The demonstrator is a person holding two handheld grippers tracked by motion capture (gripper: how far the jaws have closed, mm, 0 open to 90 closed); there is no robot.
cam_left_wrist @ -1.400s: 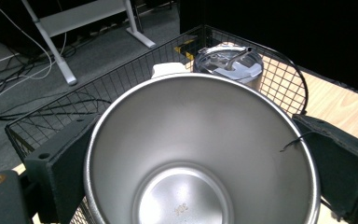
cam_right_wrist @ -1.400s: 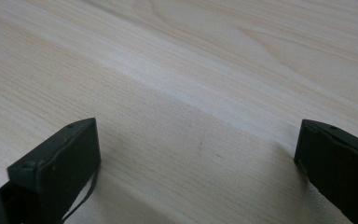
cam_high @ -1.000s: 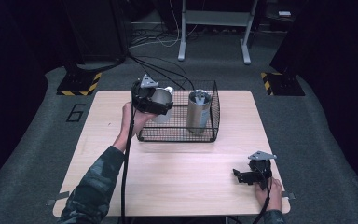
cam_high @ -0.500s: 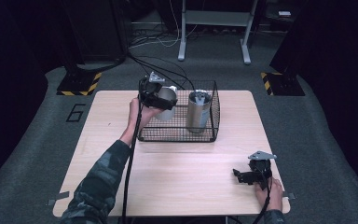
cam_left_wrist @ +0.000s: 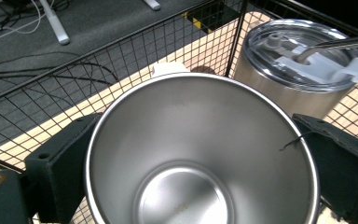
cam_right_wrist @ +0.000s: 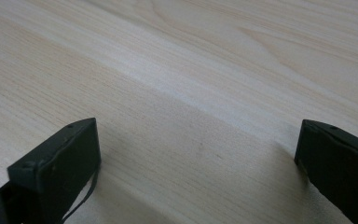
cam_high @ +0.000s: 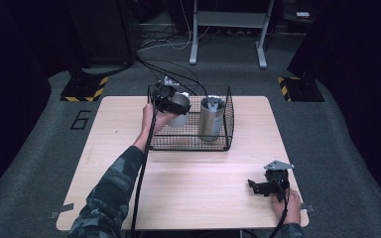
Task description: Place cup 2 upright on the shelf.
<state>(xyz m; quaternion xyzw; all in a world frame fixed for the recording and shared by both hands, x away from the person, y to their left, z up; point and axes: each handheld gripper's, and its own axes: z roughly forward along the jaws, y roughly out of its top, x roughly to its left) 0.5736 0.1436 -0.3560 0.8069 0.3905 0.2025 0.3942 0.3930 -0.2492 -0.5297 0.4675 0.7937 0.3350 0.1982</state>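
Cup [cam_left_wrist: 200, 154]: open steel cup, no lid, clamped between the left gripper's [cam_high: 171, 100] two black jaws; in the left gripper view one jaw presses each side of its wall.
Cup position: held in the air above the left end of the wire basket [cam_high: 225, 119], about level with its top rim.
Cup axis: in the left gripper view the mouth faces the camera and the bottom points away along the jaws, so the long axis runs in line with the gripper, tilted rather than upright.
Key relation: free basket floor lies below and just ahead of the cup; lidded tumbler [cam_high: 211, 118] stands upright in the right half of the basket, just beside the cup, not touching as far as can be told.
Likely next move (judgement): lower the cup into the left half, turning it upright while keeping off the tumbler and the mesh wall.
Nearer hand: left, by far.
Right gripper [cam_high: 267, 187]: jaws spread wide, nothing between them, resting low over the table [cam_high: 129, 163] near the front right corner, well apart from the basket.
Risk (judgement): cup rim catching the basket's top wire.
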